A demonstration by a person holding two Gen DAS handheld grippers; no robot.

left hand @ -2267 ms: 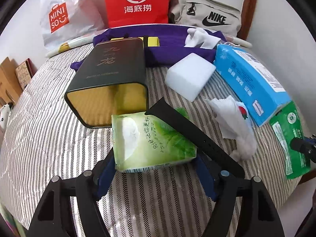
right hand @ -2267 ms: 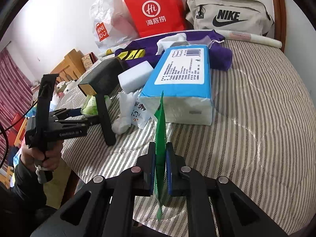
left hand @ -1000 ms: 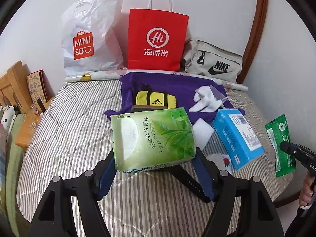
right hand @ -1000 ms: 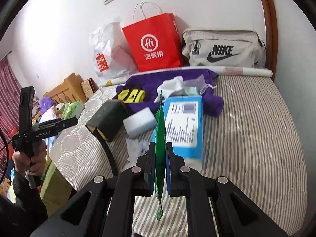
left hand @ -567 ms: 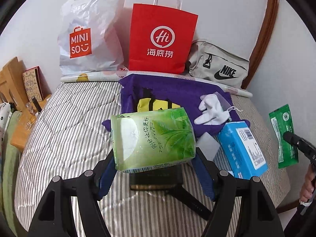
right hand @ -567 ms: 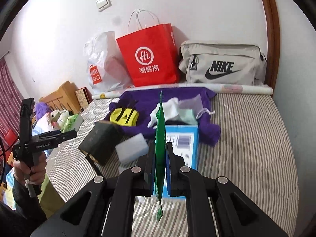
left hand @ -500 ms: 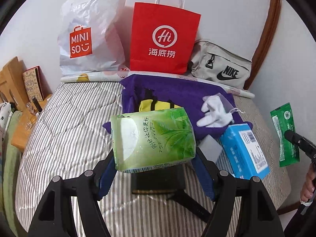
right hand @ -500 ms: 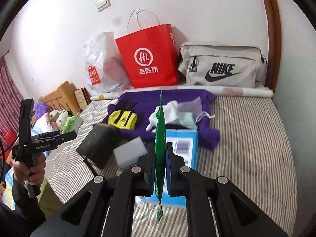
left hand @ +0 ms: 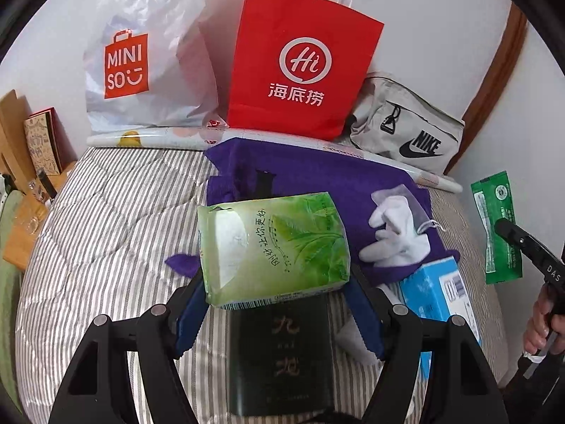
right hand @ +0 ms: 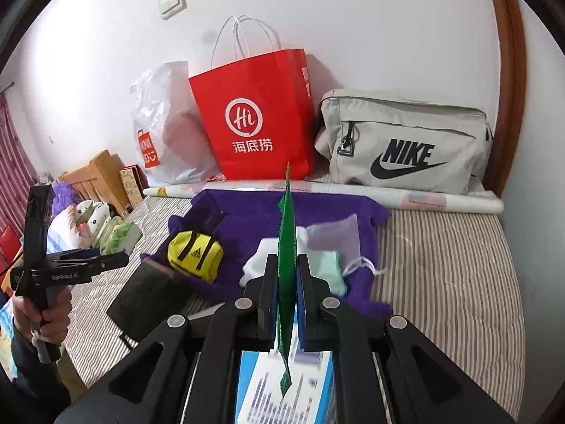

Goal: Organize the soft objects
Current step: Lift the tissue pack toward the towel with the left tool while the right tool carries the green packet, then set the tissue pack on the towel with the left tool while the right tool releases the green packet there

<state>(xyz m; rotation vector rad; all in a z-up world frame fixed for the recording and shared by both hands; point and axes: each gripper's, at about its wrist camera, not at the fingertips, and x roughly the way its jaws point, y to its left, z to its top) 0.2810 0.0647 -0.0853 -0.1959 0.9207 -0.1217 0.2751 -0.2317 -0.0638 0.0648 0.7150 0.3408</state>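
Note:
My left gripper is shut on a green tissue pack and holds it above the striped bed. It also shows at the left of the right wrist view. My right gripper is shut on a flat green sachet, held edge-on above the blue tissue box. The sachet also shows in the left wrist view. A purple cloth lies ahead with white gloves and a yellow pouch on it.
A red paper bag, a white Miniso bag and a grey Nike bag stand against the wall. A dark tin box lies below my left gripper. A rolled paper lies along the bags.
Both grippers have moved forward toward the bags at the wall, each still holding its item. The tin box and blue box now lie below the grippers.

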